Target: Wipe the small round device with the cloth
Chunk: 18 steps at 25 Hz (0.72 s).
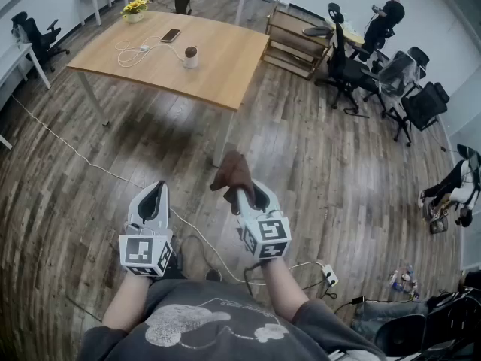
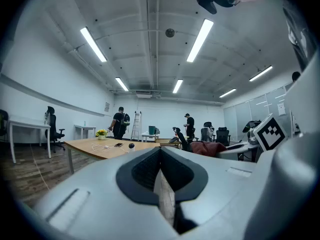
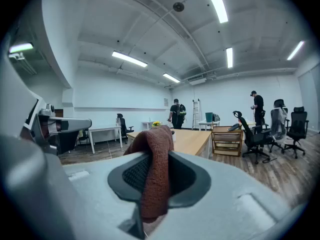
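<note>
The small round device [image 1: 191, 56], white with a dark top, stands on the wooden table [image 1: 225, 70] far ahead; in the left gripper view the device [image 2: 131, 146] is a tiny shape on the table [image 2: 90, 146]. My right gripper [image 1: 242, 195] is shut on a brown cloth [image 1: 233, 173], which sticks out past its jaws and fills the middle of the right gripper view as a folded cloth [image 3: 155, 169]. My left gripper [image 1: 154, 199] is shut with nothing between its jaws, and the left gripper [image 2: 164, 194] points toward the table. Both hang over the floor, well short of the table.
On the table lie a phone [image 1: 170, 34], a white cable [image 1: 135, 51] and a pot of yellow flowers [image 1: 135, 8]. Office chairs [image 1: 353, 66] and a wooden shelf unit [image 1: 294, 40] stand to the right. A cable and power strip [image 1: 328, 274] lie on the floor. People stand far off.
</note>
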### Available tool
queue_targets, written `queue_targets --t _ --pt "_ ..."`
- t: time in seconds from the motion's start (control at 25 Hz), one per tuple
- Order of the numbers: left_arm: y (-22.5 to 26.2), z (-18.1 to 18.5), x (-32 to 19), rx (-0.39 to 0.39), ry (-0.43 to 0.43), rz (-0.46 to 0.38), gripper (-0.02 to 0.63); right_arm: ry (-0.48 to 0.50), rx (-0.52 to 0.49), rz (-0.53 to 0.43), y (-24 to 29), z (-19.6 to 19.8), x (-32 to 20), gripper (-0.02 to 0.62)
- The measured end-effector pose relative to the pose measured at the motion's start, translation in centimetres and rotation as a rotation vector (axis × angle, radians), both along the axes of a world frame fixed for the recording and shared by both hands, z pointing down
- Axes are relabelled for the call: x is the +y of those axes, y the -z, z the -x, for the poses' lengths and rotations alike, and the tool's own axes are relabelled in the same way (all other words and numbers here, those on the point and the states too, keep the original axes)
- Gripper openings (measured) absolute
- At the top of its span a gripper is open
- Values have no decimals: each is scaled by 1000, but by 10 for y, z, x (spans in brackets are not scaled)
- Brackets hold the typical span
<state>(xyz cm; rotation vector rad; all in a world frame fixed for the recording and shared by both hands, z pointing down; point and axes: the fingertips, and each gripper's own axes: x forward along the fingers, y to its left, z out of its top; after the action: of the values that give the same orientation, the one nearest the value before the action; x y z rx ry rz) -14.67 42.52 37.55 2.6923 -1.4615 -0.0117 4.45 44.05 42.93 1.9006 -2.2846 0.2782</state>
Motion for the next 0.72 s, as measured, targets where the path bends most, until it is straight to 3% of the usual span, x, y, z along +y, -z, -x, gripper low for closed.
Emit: queue_targets --t 0.36,0.72 --pt "-2 -17 24 -25 32 -8 18 4 -4 -23 2 -33 20 67" --pt "-4 -38 30 -29 30 10 18 115 30 -50 9 -31 34 67"
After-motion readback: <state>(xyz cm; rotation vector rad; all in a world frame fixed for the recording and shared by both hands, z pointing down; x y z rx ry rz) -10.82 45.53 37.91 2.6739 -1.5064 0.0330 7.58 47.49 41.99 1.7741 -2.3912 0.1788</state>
